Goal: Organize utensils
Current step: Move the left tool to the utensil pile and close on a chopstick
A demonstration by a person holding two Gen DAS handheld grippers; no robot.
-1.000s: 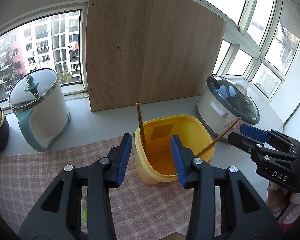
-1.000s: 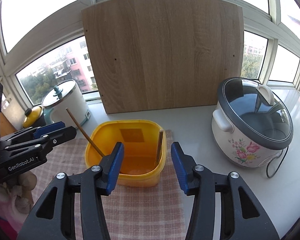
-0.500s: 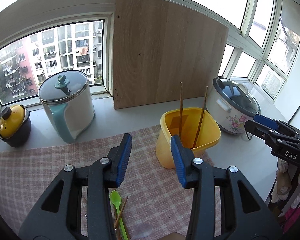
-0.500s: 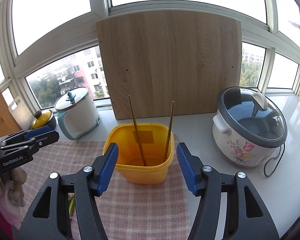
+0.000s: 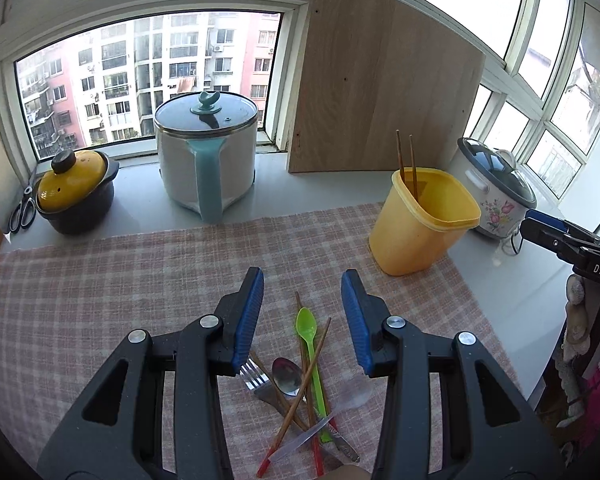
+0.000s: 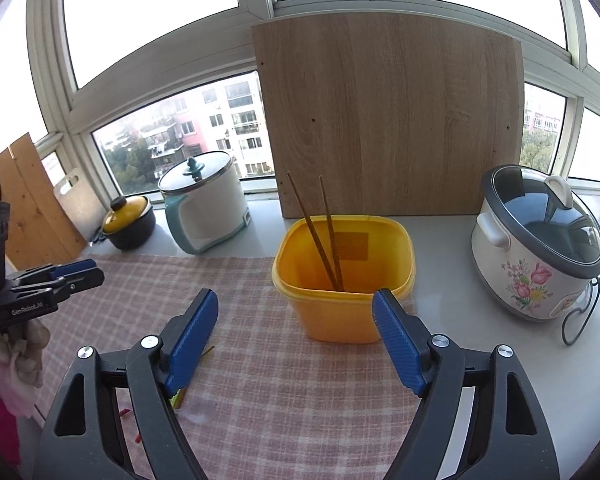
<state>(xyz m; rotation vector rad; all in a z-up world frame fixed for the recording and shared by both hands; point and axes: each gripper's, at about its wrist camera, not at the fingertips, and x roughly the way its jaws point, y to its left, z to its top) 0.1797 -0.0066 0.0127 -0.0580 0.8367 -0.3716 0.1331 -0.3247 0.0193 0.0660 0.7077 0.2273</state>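
Hovering over the utensil pile, left wrist view: left gripper [image 5: 302, 320] tilted down, jaws part-open and released, nothing between the pads. Below lie a bright green plastic spoon [image 5: 309, 340], a steel fork [image 5: 256, 380], a steel spoon [image 5: 286, 370], a clear plastic spoon [image 5: 352, 394], a table knife [image 5: 300, 438] and several brown wooden chopsticks with red ends [image 5: 300, 396], all crossed on the pink checked cloth [image 5: 100, 300]. Yellow plastic tub [image 5: 420, 224] stands far right on the cloth with two wooden chopsticks [image 5: 406, 164] already leaning inside. Judgement: next pick is from this heap; best to single out a top-lying piece such as the green spoon, pads straddling its handle crosswise, so neighbours are not dragged along.

Right wrist view: right gripper [image 6: 296, 340] pitched down, jaws opening wide, empty. The tub sits just beyond its right finger, the two chopsticks resting against the far-left inner wall. Left gripper shows at the left edge, held in a hand [image 6: 24, 344]. Flowered white rice cooker [image 6: 536, 248] far right, well apart.
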